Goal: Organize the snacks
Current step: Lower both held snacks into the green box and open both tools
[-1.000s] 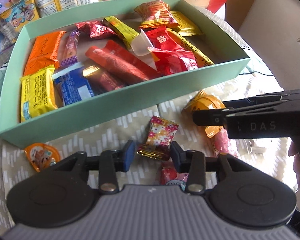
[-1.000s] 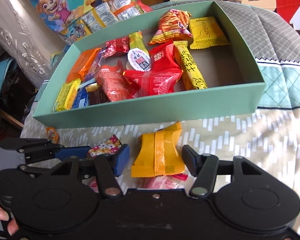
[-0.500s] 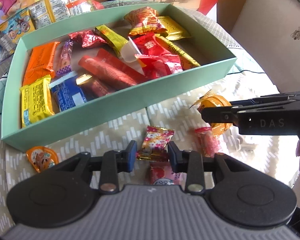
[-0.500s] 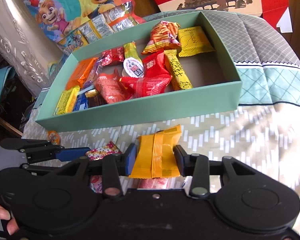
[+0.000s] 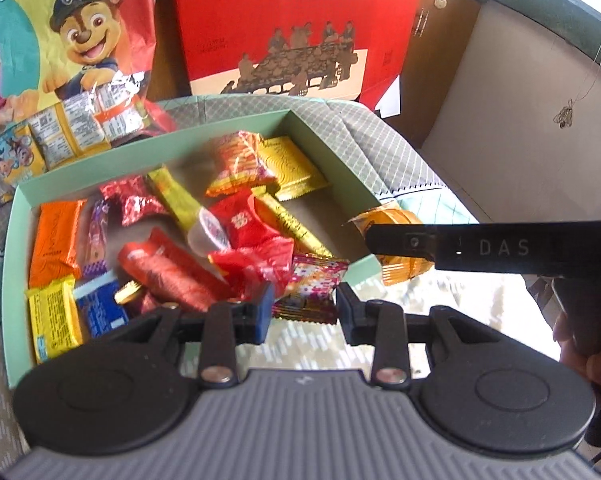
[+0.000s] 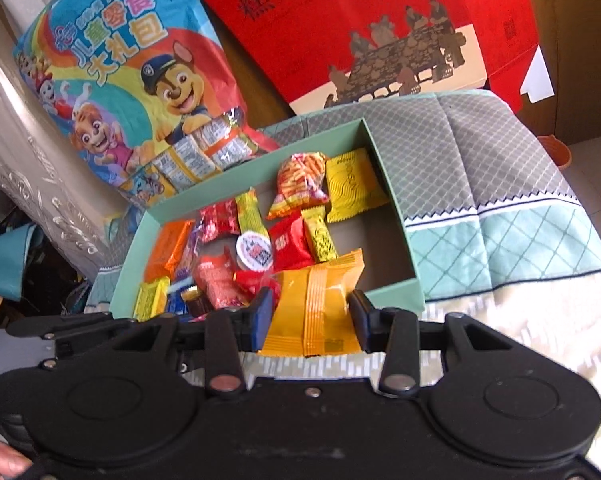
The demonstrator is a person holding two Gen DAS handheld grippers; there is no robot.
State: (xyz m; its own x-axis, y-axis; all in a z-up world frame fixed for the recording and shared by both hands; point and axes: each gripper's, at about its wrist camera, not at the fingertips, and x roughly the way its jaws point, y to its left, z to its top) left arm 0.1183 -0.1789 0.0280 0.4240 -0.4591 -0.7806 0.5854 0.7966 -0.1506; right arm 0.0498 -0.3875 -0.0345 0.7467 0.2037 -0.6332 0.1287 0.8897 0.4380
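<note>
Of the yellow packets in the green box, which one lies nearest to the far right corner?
The flat square gold packet with the wavy lines. It lies beside the box's right wall; the other yellow ones are narrower or at the left end.

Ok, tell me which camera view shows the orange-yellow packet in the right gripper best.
The right wrist view: the orange-yellow packet faces the camera nearly whole, between the right gripper fingers, over the green box front edge. The left wrist view shows only a blurred part behind a dark finger.
</note>
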